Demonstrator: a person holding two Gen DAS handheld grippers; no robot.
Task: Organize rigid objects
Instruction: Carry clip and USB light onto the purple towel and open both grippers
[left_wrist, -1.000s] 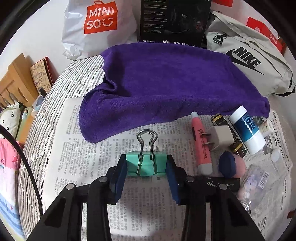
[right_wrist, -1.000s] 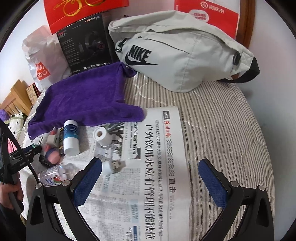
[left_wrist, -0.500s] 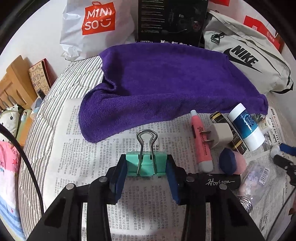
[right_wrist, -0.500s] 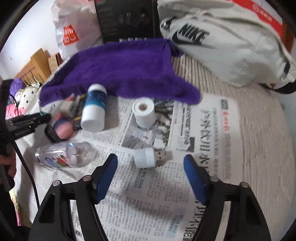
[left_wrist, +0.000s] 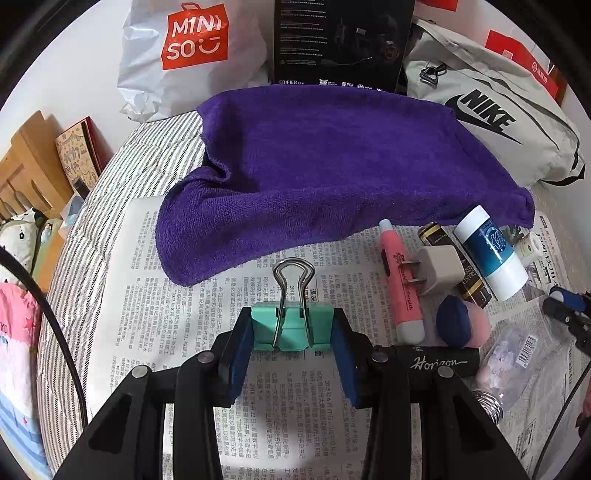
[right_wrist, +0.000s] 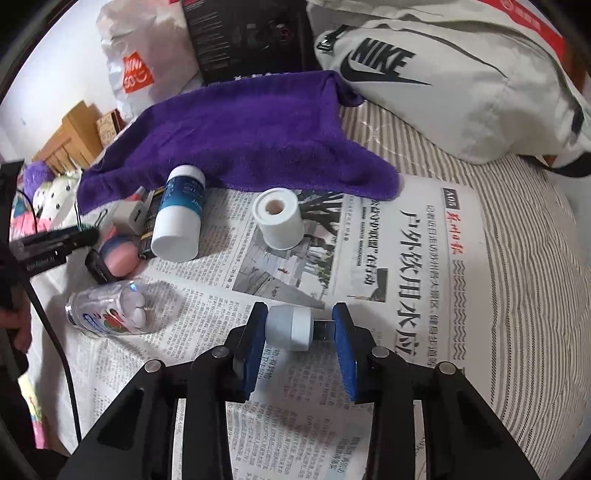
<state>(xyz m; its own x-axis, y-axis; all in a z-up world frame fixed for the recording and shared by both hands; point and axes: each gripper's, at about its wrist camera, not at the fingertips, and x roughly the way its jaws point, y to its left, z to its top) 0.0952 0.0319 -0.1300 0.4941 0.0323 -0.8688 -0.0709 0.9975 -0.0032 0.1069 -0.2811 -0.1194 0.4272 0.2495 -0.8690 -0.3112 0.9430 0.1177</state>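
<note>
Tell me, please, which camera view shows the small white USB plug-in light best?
The right wrist view: the small white USB plug-in light lies centred between the right gripper pads, with its metal plug visible. The left wrist view does not show it; only that gripper's tip appears at the right edge.

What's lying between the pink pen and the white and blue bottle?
In the left wrist view, a beige plug adapter and a black and gold tube lie between the pink pen and the white and blue bottle, on the newspaper.
</note>
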